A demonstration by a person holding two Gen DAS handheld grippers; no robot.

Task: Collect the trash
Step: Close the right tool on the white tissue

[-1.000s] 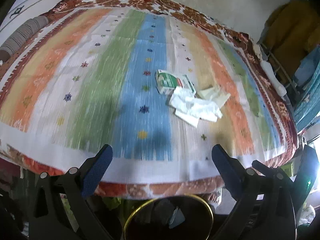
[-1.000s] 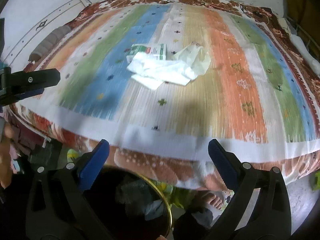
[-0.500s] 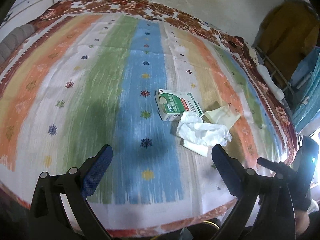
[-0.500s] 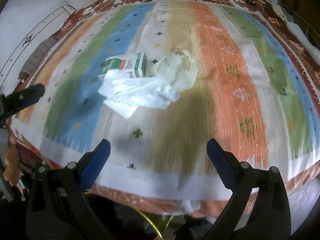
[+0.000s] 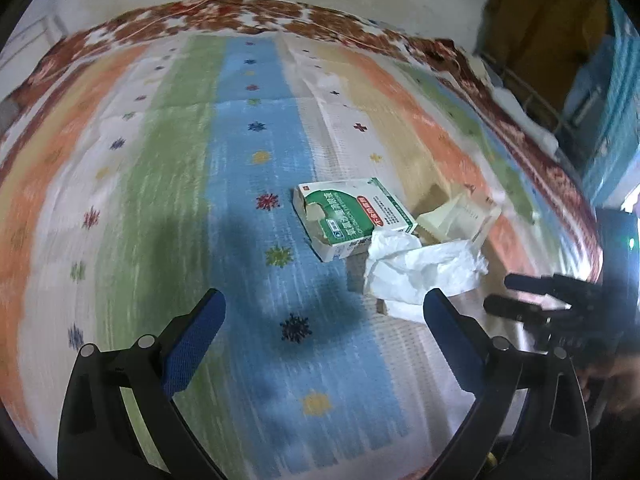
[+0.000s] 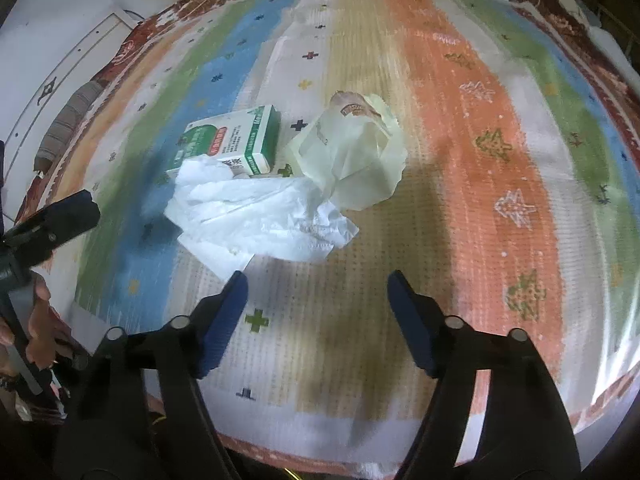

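Both grippers hovering over striped bedspread (image 6: 460,152), L gripper (image 5: 324,312) fingers spread wide, nothing btwn, R gripper (image 6: 318,288) jaws closing – still empty, trash lying mid-bed – green-white carton (image 6: 228,140), crumpled tissue (image 6: 260,216) overlapping it, clear wrapper (image 6: 352,152) just beside.

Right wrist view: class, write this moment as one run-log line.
stage: approach | right claw: closing, empty, above bedspread | left claw: open, empty | trash: crumpled tissue, green carton, clear wrapper on bed
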